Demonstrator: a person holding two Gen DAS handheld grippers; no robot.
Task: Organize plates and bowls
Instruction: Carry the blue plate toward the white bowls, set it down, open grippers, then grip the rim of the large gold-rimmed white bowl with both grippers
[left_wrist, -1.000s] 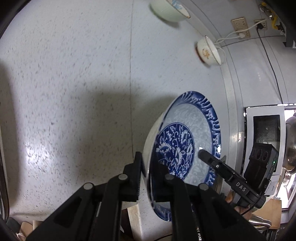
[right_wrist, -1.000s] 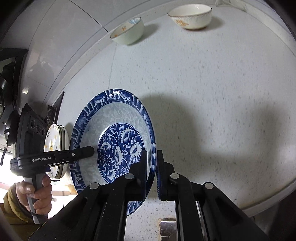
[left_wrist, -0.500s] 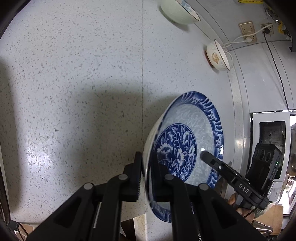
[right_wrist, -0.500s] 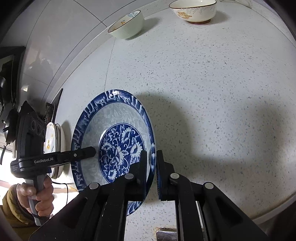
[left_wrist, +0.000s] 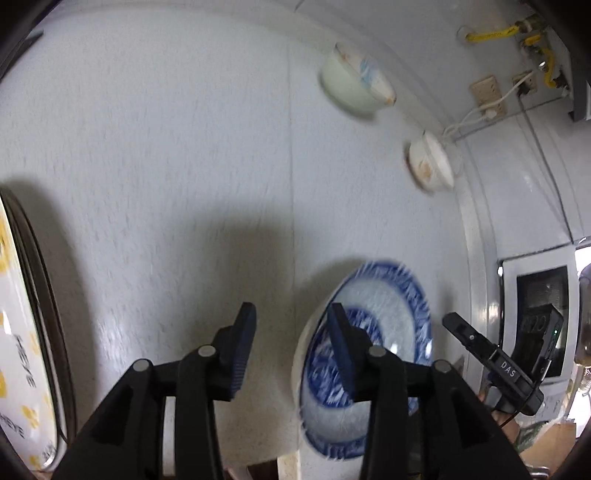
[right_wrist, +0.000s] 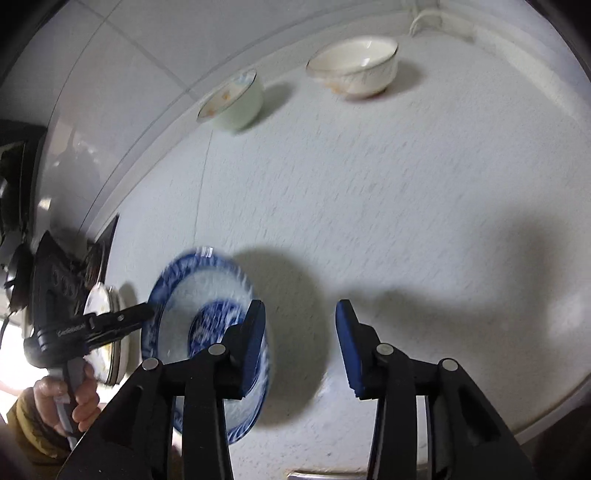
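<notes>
Left wrist: left gripper (left_wrist: 291, 328) wide open, empty; blue plate (left_wrist: 384, 332) behind right finger; right gripper (right_wrist: 300, 326) likewise open.

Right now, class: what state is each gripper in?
Left gripper: open, holding nothing; blue-and-white plate lies beside it.
Right gripper: open, holding nothing.

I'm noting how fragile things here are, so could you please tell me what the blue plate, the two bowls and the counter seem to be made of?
Blue plate: likely glazed porcelain, from its glossy white body with painted blue florals.
Green bowl and white bowl: probably glazed ceramic, from their smooth sheen and thin rims.
Counter: looks like matte speckled stone or composite; which one is unclear.
</notes>
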